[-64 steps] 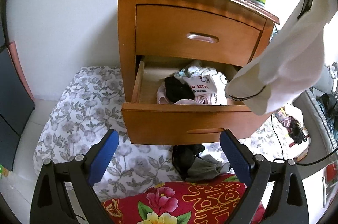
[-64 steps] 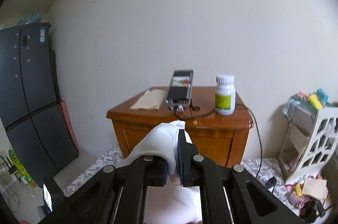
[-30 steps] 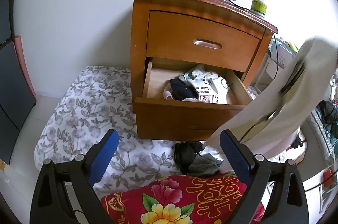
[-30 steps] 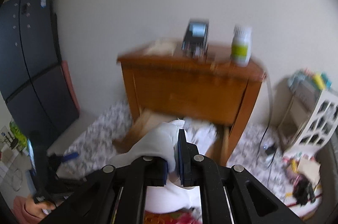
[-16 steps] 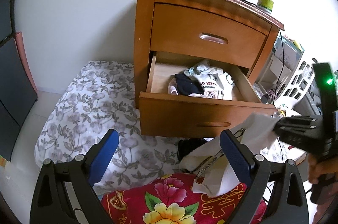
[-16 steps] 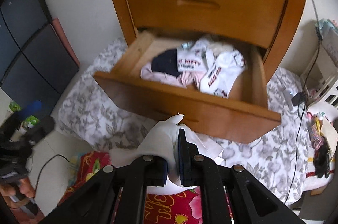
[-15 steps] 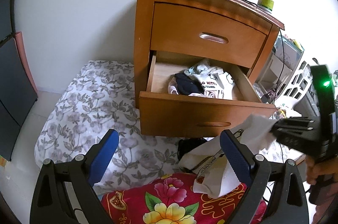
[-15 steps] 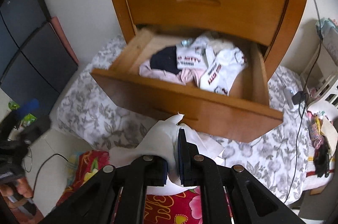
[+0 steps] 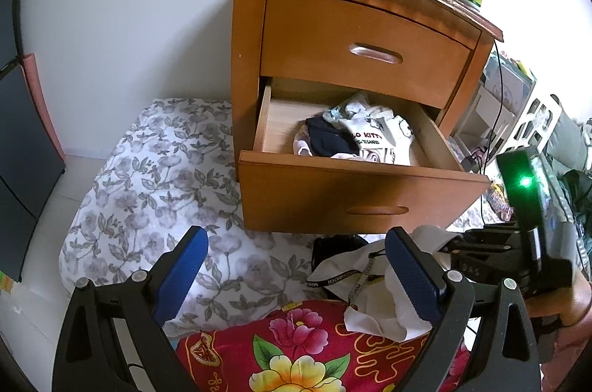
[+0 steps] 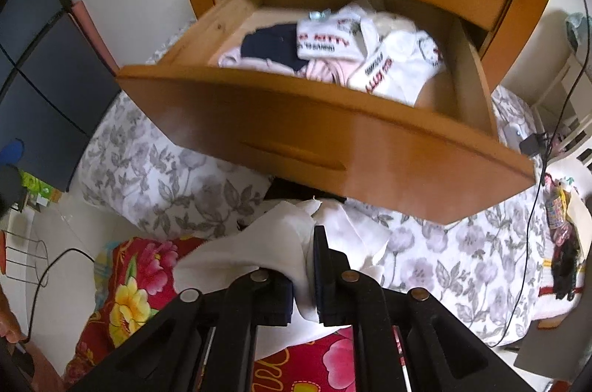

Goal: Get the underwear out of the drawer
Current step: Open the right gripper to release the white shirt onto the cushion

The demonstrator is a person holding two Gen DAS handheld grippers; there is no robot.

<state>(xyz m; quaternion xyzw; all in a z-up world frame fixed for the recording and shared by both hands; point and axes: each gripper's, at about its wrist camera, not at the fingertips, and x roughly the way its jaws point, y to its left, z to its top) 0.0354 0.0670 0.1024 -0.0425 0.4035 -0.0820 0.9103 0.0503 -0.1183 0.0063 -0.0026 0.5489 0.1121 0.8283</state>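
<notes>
Clamping white underwear (image 10: 281,236), right gripper (image 10: 303,266); left gripper (image 9: 296,266) jaws wide; drawer (image 9: 355,192) clothes read "KITTY".

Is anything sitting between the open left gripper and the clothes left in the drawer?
From the left wrist view, only the drawer's front panel stands between the left gripper and the clothes. The drawer is open, nothing covering them from above.

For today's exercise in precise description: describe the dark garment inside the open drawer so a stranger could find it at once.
Find the wooden nightstand against the white wall and look into its pulled-out lower drawer. In the heap of clothes there, the dark navy garment lies toward the left, beside white pieces with red lettering. It is the only dark item in the drawer.
</notes>
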